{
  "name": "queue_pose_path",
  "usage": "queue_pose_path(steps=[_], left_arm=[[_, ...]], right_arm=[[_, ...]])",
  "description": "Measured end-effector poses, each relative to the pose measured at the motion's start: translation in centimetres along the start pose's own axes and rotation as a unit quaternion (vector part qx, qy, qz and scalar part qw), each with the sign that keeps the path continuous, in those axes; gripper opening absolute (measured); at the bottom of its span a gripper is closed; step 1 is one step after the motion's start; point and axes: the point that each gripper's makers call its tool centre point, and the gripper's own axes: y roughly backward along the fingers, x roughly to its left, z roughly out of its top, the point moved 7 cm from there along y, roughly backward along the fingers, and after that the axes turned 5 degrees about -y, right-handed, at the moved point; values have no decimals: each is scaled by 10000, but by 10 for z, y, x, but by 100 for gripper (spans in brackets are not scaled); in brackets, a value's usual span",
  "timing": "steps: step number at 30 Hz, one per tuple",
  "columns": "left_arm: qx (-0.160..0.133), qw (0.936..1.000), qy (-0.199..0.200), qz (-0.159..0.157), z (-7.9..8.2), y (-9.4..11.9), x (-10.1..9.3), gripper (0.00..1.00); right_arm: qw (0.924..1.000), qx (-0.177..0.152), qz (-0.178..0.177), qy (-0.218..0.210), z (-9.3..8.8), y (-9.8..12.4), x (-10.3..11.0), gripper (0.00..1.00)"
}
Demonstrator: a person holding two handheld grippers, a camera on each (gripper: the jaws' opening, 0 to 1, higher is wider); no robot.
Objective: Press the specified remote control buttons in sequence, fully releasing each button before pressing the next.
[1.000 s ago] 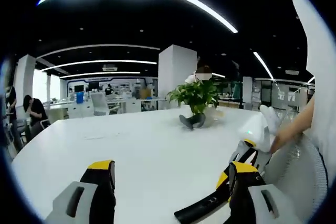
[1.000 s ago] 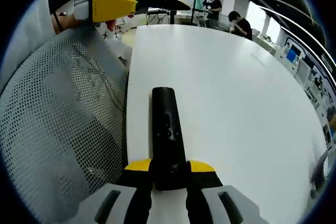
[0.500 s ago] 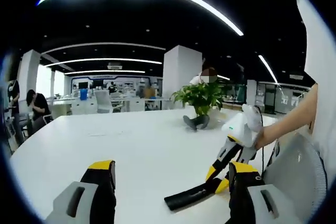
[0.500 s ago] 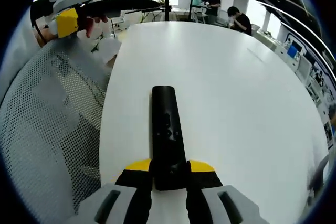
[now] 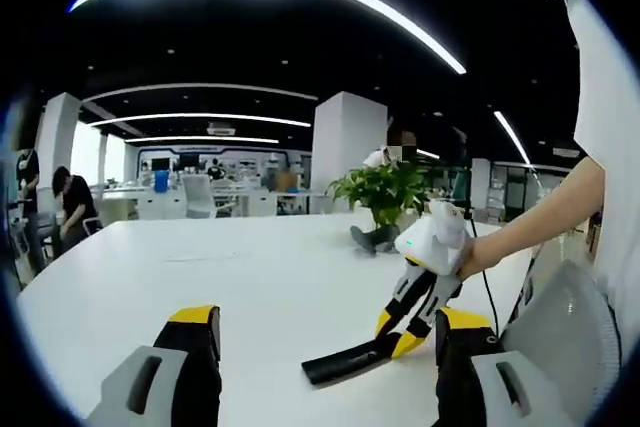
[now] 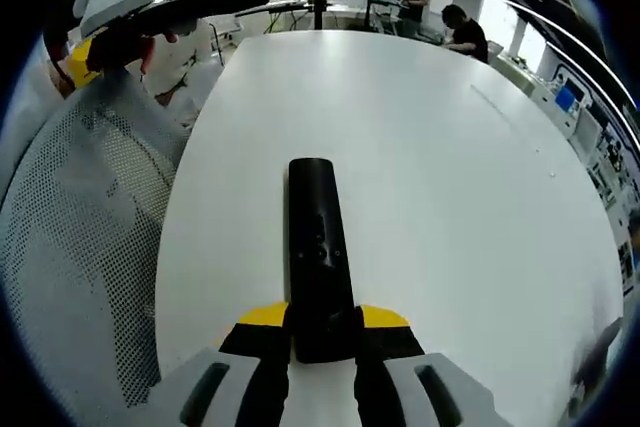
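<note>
Remote (image 6: 318,257) farther out, R tongs (image 6: 321,331) clamped.

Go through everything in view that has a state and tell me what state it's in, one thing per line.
remote control: gripped at its near end, held out over the white table.
right gripper: shut on the remote control.
left gripper: open, nothing between its jaws.
potted plant: upright on the table's far side.
mesh chair back: beside the table edge.
</note>
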Motion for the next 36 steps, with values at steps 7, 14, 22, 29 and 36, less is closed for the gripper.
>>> queue_pose_path(steps=[7, 14, 22, 29, 36], left_arm=[[18, 10000, 21, -1, -1, 0, 0, 92], [43, 10000, 33, 0, -1, 0, 0, 92], [75, 10000, 42, -20, -2, 0, 0, 92], [81, 9999, 51, -37, -2, 0, 0, 91], [135, 9999, 47, -40, -4, 0, 0, 91]], right_arm=[[9999, 108, 7, 83, 3, -1, -12, 22], [9998, 179, 10, 72, 6, -2, -26, 22], [9995, 284, 16, 158, 11, -2, -41, 22], [9991, 388, 19, 161, 15, -3, -55, 22], [9987, 463, 64, 222, 18, -4, -69, 22]])
